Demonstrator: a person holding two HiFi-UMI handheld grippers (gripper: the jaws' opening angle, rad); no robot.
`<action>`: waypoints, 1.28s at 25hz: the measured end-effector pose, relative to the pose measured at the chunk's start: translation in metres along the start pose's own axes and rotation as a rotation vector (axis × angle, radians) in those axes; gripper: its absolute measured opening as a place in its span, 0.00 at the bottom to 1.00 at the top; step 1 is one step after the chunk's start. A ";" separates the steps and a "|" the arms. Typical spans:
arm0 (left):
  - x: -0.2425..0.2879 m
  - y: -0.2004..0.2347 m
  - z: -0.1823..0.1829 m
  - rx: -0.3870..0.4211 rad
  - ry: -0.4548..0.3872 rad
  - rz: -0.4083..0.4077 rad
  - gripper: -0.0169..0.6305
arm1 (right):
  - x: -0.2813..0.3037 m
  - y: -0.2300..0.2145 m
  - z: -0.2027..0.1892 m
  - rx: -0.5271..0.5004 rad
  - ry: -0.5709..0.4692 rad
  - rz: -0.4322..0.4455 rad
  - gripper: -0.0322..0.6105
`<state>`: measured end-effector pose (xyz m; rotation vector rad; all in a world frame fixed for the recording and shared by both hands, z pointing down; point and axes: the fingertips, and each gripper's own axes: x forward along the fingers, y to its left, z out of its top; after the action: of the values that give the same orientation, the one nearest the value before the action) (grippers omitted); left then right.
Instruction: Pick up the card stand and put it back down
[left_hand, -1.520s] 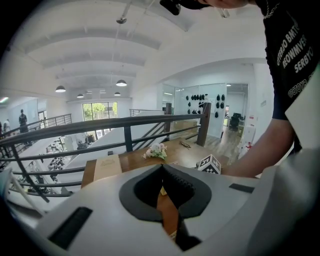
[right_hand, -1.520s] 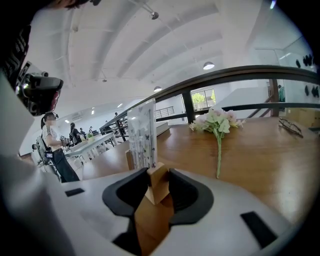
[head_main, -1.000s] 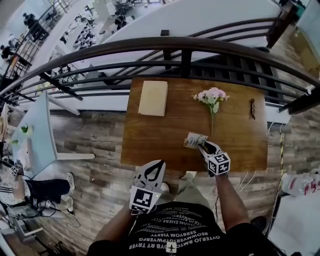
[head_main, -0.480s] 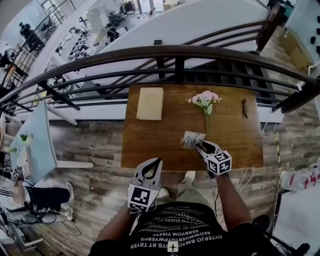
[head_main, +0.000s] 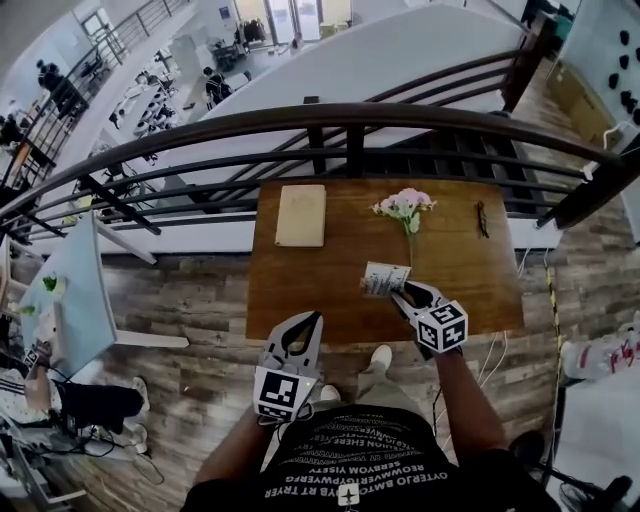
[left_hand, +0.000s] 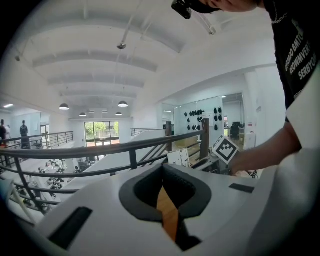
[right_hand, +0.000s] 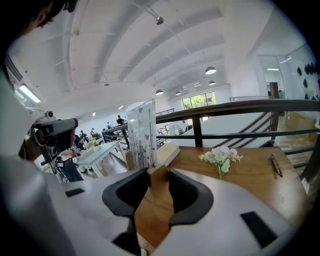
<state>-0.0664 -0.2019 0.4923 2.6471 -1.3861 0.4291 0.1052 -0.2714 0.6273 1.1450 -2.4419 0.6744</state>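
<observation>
My right claw (head_main: 402, 291) pinches the card stand (head_main: 385, 279) by its wooden base, card upright and seemingly clear of the wooden table (head_main: 300, 290) directly beneath, so set-down goes straight down; left claw (head_main: 312, 322), pressed together and empty, sits farther off.

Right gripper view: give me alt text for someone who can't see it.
The right gripper grips the wooden base of a clear card stand, upright over a wooden table. Pink flowers lie beyond, before a dark railing.

A dark railing (head_main: 300, 115) curves behind the wooden table (head_main: 310, 290) on a grey plank floor (head_main: 190, 300). Beyond, round lamps (left_hand: 122, 104) hang from a white ribbed ceiling (right_hand: 150, 55) near a bright window (left_hand: 102, 131).
</observation>
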 end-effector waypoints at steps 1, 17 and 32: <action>-0.003 -0.001 0.000 0.001 -0.004 0.000 0.06 | -0.003 0.003 0.003 -0.003 -0.002 -0.001 0.27; -0.018 -0.022 0.007 0.014 -0.034 -0.033 0.06 | -0.061 0.049 0.056 -0.049 -0.063 0.028 0.27; -0.027 -0.026 0.016 0.032 -0.076 -0.051 0.06 | -0.087 0.069 0.098 -0.095 -0.127 0.015 0.27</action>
<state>-0.0566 -0.1694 0.4697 2.7446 -1.3404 0.3507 0.0922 -0.2342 0.4844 1.1663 -2.5603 0.4972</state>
